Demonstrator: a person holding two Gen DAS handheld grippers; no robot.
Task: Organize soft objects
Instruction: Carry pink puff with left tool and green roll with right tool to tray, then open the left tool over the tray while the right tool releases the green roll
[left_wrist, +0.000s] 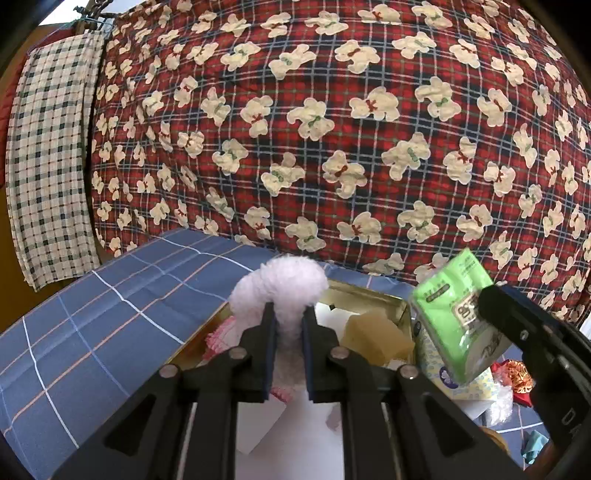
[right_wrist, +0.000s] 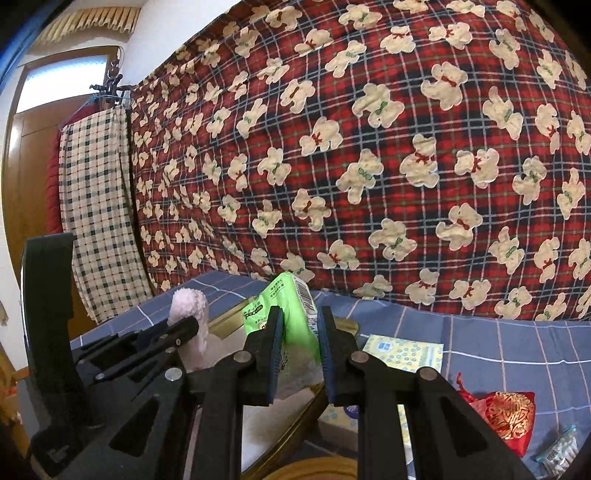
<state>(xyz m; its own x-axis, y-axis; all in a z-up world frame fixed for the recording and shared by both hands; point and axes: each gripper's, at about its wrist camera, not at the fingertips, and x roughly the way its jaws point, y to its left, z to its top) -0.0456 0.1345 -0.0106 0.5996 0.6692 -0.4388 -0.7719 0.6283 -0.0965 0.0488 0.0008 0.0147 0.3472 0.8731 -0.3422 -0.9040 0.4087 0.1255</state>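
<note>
both grippers carry soft things over the open tin on the bed

the left gripper (left_wrist: 289, 325) is clamped narrow on a fluffy pink cloth (left_wrist: 282, 284), which bulges above the pads, and the right gripper (right_wrist: 300, 332) pinches a green tissue pack (right_wrist: 291, 306) by its lower half. both hang just over the gold tin (left_wrist: 384, 299), likely so each can be dropped inside beside the yellow sponge (left_wrist: 373, 328) already lying there. a patterned tissue pack (right_wrist: 402, 352) and a red pouch (right_wrist: 506, 410) lie on the blue sheet (left_wrist: 92, 314) right of the tin, probably waiting their turn.
</note>
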